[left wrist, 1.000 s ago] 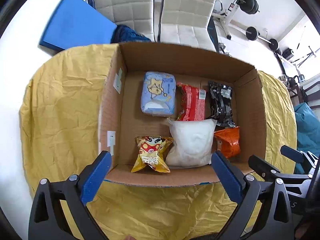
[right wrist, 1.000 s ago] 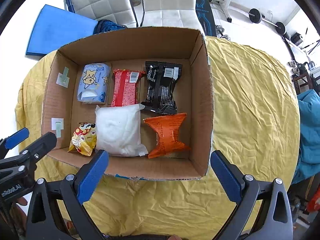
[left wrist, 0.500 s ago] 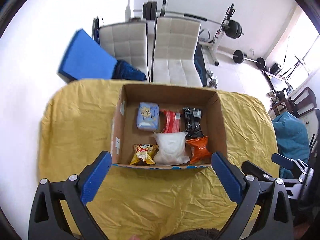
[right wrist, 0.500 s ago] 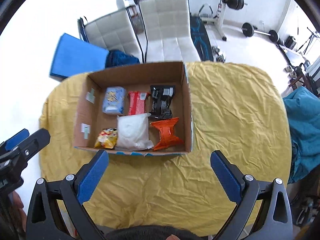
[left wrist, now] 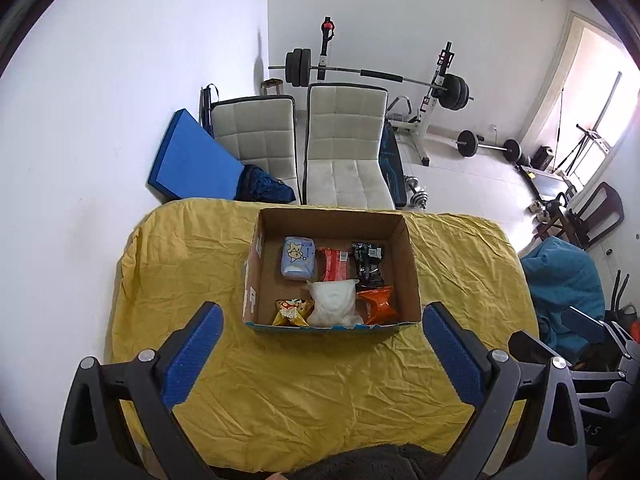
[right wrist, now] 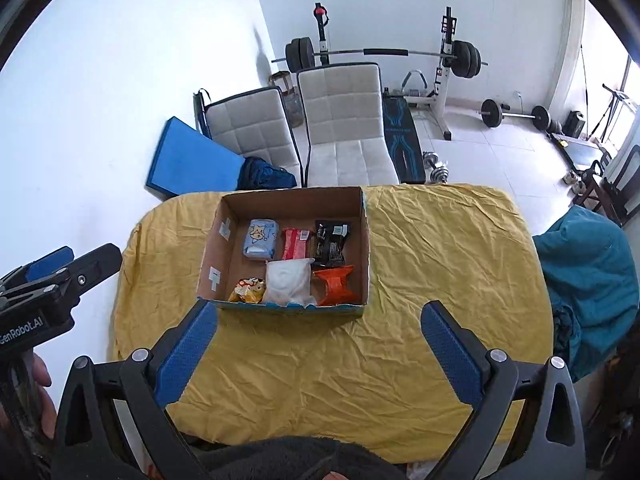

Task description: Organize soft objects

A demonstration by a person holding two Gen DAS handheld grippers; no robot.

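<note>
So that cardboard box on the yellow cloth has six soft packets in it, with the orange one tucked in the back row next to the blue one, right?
Not quite. The cardboard box on the yellow cloth does hold six packets, but the orange one lies in the front row, beside the white packet. The blue one is in the back row, as the right wrist view shows.

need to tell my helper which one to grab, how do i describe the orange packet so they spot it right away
Find the open cardboard box on the yellow-covered table. Look in its near right corner, just beside the white pouch. The orange packet is the only orange one, pinched in at the middle.
</note>
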